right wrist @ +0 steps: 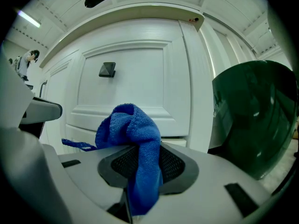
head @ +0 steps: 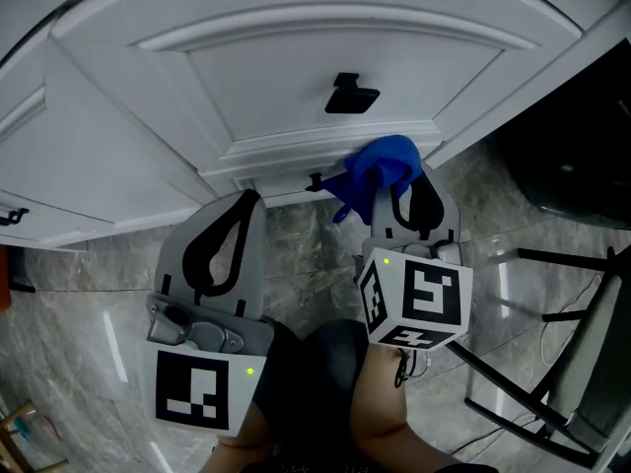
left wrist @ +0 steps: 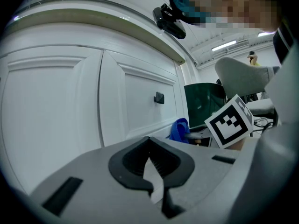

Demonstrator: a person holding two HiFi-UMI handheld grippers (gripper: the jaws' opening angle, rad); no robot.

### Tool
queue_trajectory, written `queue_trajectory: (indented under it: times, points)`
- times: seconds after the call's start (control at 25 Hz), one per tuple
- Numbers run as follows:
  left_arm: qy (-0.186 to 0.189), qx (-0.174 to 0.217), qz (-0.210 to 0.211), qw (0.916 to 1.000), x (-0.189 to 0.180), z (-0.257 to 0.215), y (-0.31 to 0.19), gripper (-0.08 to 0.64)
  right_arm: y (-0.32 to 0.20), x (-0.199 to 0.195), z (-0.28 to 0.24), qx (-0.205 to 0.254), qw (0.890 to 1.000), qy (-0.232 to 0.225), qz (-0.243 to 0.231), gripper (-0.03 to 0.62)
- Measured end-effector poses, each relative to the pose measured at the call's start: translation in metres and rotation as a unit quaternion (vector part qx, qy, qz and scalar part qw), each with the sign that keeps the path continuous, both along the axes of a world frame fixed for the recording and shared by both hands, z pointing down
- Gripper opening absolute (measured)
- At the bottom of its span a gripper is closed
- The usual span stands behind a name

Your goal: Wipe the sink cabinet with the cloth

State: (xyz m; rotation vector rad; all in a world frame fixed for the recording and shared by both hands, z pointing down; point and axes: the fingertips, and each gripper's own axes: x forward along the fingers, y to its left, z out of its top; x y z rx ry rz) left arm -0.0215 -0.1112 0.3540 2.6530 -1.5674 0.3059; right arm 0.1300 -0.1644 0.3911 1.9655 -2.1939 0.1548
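A grey marbled floor point(head: 296, 249) runs beneath us in the head view, and the white sink cabinet point(head: 296, 67) fills the space ahead of both tools. The right gripper point(head: 404, 193) has its jaws clamped on the blue cloth point(head: 380, 166), which bunches just past the jaw tips, at the door's bottom moulding. A black knob point(head: 350, 95) sits farther ahead of that gripper, higher on the panel. The left gripper point(head: 245, 203) hangs beside its partner, farther back from the cabinet, and touches nothing.

In the left gripper view, we see that tool's jaws drawn together at the tips with nothing gripped between them. The cabinet doors lie ahead, and the cloth shows off to this gripper's right.

In the right gripper view, the cloth is pinched between the pads. One fold rises beyond the tips and a tail drapes back toward the camera. The door panel stands directly ahead, but we cannot tell whether the cloth actually presses on it. A dark green rounded object point(right wrist: 254, 120) sits to this gripper's right.

We judge the wiping to be under way low on the door. The white paint shows no streaks or damp marks, so we cannot tell how much has been covered. The upper panel, the knob area and the neighbouring doors probably remain.
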Motion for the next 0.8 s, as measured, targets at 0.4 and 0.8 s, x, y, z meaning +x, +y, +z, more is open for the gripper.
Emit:
queue_trajectory:
  times: [0.4, 0.8]
  points:
    - [-0.003, -0.001, 0.002, 1.0, 0.002, 0.001, -0.001, 0.003, -0.001, 0.011, 0.0, 0.004, 1.0, -0.001, 0.017, 0.117]
    - [-0.005, -0.005, 0.002, 1.0, 0.004, 0.004, -0.002, 0.003, -0.001, 0.022, 0.001, 0.009, 0.999, -0.002, 0.036, 0.117]
